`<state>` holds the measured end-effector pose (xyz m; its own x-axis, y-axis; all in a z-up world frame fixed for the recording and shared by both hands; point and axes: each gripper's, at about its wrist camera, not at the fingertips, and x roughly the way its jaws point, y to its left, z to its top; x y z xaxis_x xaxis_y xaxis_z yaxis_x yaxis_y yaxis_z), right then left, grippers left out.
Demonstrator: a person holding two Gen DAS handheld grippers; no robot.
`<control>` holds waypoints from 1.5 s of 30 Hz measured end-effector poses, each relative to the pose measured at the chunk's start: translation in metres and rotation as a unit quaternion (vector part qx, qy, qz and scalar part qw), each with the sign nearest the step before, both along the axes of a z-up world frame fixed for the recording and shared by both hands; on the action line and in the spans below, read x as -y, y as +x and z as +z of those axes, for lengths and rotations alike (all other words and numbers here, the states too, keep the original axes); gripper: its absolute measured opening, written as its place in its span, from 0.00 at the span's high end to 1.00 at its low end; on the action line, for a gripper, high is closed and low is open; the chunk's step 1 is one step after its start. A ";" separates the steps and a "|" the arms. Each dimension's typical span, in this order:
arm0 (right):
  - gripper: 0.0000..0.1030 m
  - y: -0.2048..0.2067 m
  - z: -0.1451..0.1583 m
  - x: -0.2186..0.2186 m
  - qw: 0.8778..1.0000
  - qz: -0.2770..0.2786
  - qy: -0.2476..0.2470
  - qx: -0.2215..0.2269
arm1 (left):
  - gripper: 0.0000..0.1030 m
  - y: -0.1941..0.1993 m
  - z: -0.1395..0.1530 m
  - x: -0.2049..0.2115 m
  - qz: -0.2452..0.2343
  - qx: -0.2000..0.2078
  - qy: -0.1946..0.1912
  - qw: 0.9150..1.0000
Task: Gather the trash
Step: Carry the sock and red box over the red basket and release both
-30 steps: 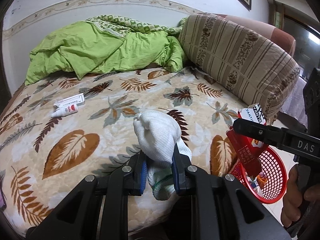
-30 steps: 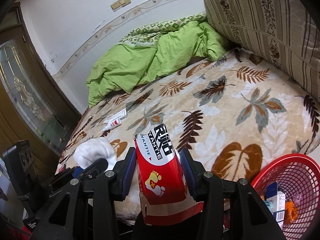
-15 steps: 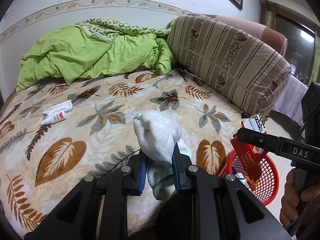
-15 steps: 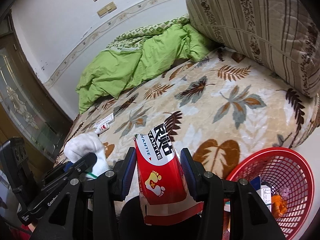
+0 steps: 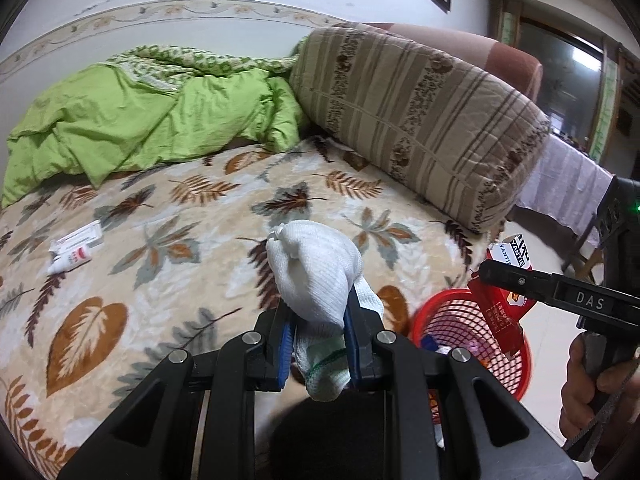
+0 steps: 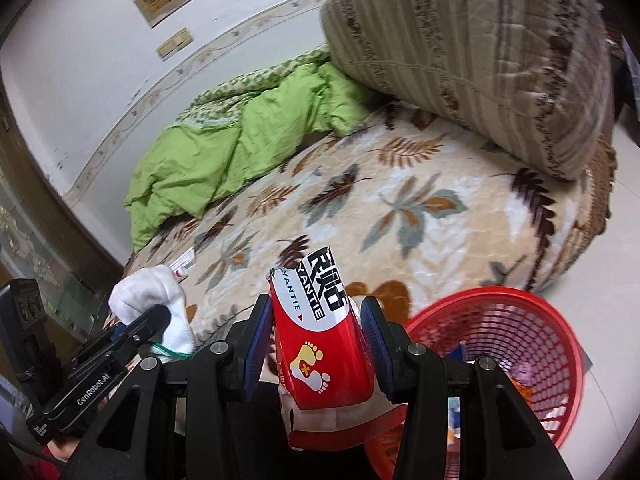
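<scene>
Your left gripper is clenched on a balled white glove with a green-trimmed cuff, held up over the near edge of the bed. Your right gripper is clamped on a red-and-white packet, both pads pressing its sides; in the left wrist view that packet hangs right above the rim of the red mesh basket.

Basket sits on the pale floor just beside the bed's rounded corner, already holding some boxes and wrappers. Open floor lies to the right of the basket. Bed edge curves off close to the left of the basket rim. A striped cushion overhangs the bed's far right side; a green quilt is bunched at the wall.

A small white tube and a flat white box lie on the leaf-print cover, far left, well apart from both grippers.

Readable: packet says "YANTIE" under bold characters, with a yellow footprint logo. Right tool arm reads "DAS"; left tool arm reads "GenRobot.AI".
</scene>
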<state>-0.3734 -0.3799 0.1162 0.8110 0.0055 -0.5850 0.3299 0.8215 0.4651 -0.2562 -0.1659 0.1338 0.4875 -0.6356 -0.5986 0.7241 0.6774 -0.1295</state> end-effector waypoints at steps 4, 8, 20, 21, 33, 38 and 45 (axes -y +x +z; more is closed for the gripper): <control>0.53 -0.015 0.001 0.014 1.000 -0.024 -0.002 -0.005 | 0.80 -0.005 -0.001 0.021 -0.040 -0.020 0.004 0.999; 0.53 -0.031 0.000 0.028 0.999 -0.047 0.000 -0.010 | 0.80 -0.010 -0.004 0.042 -0.074 -0.048 0.003 0.996; 0.52 -0.057 -0.008 0.057 0.995 -0.092 0.015 -0.018 | 0.80 -0.042 -0.017 0.091 -0.144 -0.074 0.029 0.986; 0.52 -0.058 -0.009 0.059 0.995 -0.094 0.016 -0.019 | 0.80 -0.044 -0.019 0.094 -0.149 -0.075 0.032 0.986; 0.52 -0.066 -0.019 0.071 0.994 -0.108 0.028 -0.023 | 0.80 -0.054 -0.035 0.119 -0.175 -0.096 0.053 0.978; 0.51 -0.065 -0.024 0.076 0.993 -0.111 0.033 -0.026 | 0.80 -0.055 -0.044 0.128 -0.184 -0.107 0.060 0.975; 0.48 -0.066 -0.032 0.079 0.992 -0.117 0.039 -0.034 | 0.80 -0.060 -0.052 0.140 -0.197 -0.112 0.067 0.972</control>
